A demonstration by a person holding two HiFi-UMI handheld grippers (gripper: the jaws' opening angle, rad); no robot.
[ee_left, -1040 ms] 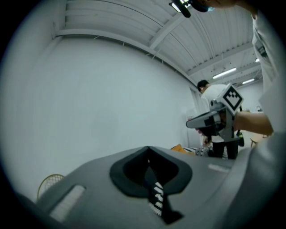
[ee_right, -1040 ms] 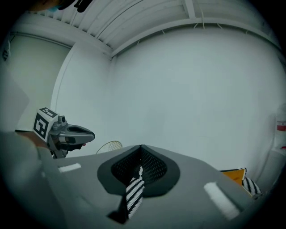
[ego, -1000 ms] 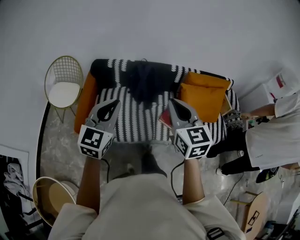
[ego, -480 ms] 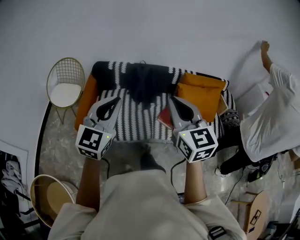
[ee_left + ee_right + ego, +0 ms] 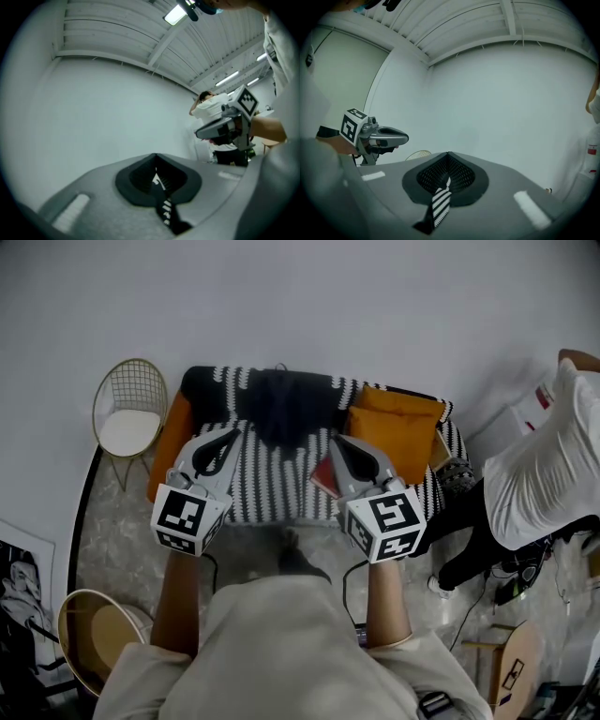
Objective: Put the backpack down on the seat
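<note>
The person is holding two sets of tongs over one black-and-white striped sofa [image 5: 272, 488]. The left tongs [image 5: 228, 434] are showing their tips pressed together with nothing between them. The right tongs [image 5: 336, 440] are doing the same, also empty, with tips meeting. Both are pointing toward the bare wall behind the sofa.

One black backpack [image 5: 286, 404] is lying on the sofa's middle, leaning against the backrest, and neither set of tongs is gripping it. Two orange cushions [image 5: 398, 432] are lying stacked at the sofa's right end. One orange bolster [image 5: 167, 442] is lying along its left end. One gold wire chair [image 5: 129, 409] is standing just left of the sofa. One person in a white shirt [image 5: 539, 479] is bending over beside the sofa's right end.
</note>
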